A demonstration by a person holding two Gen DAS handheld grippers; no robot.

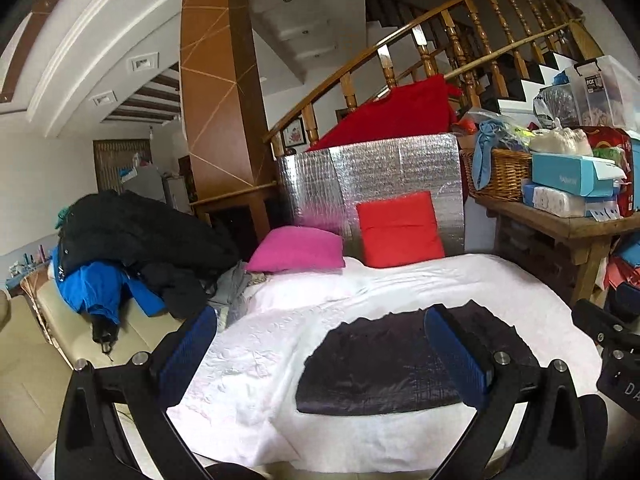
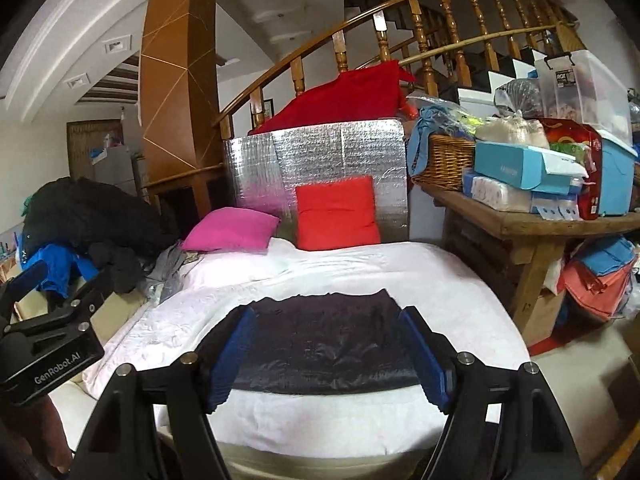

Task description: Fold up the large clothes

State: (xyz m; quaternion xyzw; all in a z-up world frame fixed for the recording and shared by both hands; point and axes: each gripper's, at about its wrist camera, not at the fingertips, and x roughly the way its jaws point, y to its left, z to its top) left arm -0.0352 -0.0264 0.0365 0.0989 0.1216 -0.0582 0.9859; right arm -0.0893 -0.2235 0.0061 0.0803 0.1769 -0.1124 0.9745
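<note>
Dark garment folded flat on the white bedspread

Crinkly rectangular garment (image 2: 320, 340) sits dead centre on the quilted spread (image 2: 360, 272); left gripper (image 1: 320, 344) and right gripper (image 2: 326, 350) both gape apart, empty, puffy pillows (image 2: 336, 214) at 12.

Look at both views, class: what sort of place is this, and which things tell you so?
Most likely a lived-in home: a wooden staircase banister, a bed or sofa under a white cover with cushions, and a wooden table stacked with household goods.

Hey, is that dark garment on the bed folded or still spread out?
Folded: the dark garment lies as a compact flat rectangle on the white bedcover.
</note>
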